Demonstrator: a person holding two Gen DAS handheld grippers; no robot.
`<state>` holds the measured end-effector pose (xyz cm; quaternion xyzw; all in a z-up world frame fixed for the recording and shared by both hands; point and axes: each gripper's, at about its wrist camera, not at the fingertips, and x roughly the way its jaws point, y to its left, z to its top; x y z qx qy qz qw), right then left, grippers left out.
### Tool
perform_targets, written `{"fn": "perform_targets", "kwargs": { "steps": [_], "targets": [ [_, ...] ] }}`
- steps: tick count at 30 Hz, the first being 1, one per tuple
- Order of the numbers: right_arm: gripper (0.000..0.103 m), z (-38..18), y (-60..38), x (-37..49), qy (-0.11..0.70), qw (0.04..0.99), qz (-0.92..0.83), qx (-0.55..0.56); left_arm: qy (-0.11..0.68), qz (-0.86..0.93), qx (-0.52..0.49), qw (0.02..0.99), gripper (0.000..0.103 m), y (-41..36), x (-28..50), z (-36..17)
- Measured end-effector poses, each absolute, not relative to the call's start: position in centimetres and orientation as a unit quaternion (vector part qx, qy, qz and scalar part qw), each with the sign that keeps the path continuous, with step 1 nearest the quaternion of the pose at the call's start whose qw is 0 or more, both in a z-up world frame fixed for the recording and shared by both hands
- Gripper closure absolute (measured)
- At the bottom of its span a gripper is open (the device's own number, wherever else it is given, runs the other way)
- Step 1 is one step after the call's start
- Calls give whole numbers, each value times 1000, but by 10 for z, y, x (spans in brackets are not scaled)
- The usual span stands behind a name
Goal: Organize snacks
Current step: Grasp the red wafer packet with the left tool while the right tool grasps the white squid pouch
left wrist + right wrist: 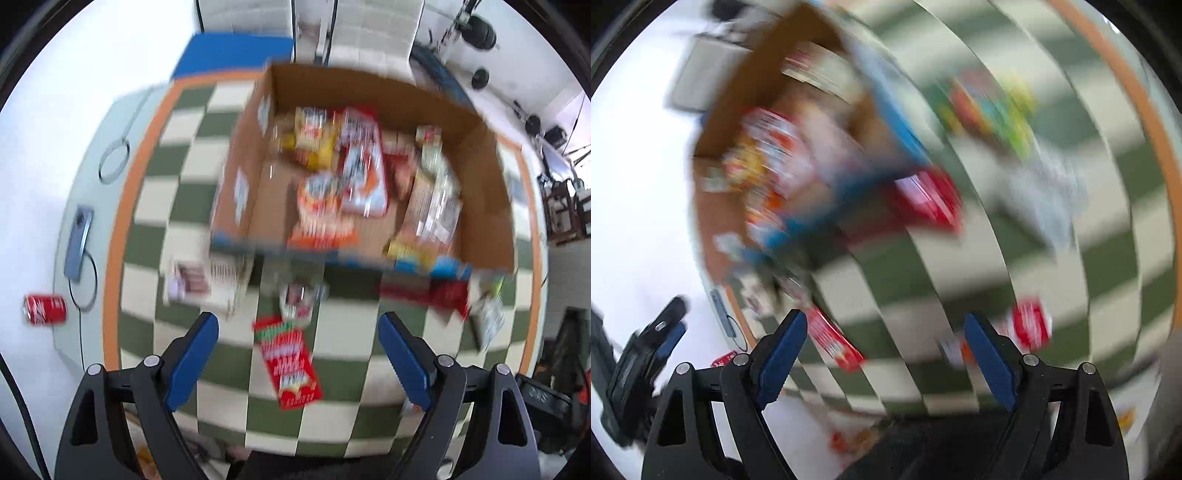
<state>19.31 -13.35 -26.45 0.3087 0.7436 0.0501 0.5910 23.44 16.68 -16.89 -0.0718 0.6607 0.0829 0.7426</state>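
Both tools are between picks: the left tool hangs wide open and empty above a red snack packet lying on the checked bench, just short of the cardboard box already holding many snacks. The right tool gapes empty too, its view blurred. I'd judge the next move is lowering the left tool squarely over that packet.

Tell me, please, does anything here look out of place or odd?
Yes. A red drink can lies on its side off the checkered cloth, apart from the other snacks. Several packets, such as a red packet, lie loose on the cloth outside the cardboard box. No spill shows.
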Motion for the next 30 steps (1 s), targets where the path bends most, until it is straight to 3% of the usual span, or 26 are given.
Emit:
{"fn": "perform_targets", "kwargs": {
  "steps": [5, 16, 20, 25, 30],
  "targets": [
    [14, -339, -155, 127, 773, 502, -35, 387, 710, 78, -87, 695, 14, 166, 202, -220],
    [13, -385, -155, 108, 759, 481, -137, 417, 736, 82, -115, 662, 14, 170, 176, -260],
    [15, -382, -137, 116, 777, 507, -138, 347, 740, 84, -115, 657, 14, 175, 178, -267],
    [31, -368, -102, 130, 792, 563, -101, 213, 752, 86, -138, 639, 14, 186, 181, -284],
    [36, -358, -56, 139, 791, 608, -15, 63, 772, 81, -159, 610, 14, 188, 188, -311]
  ]
}}
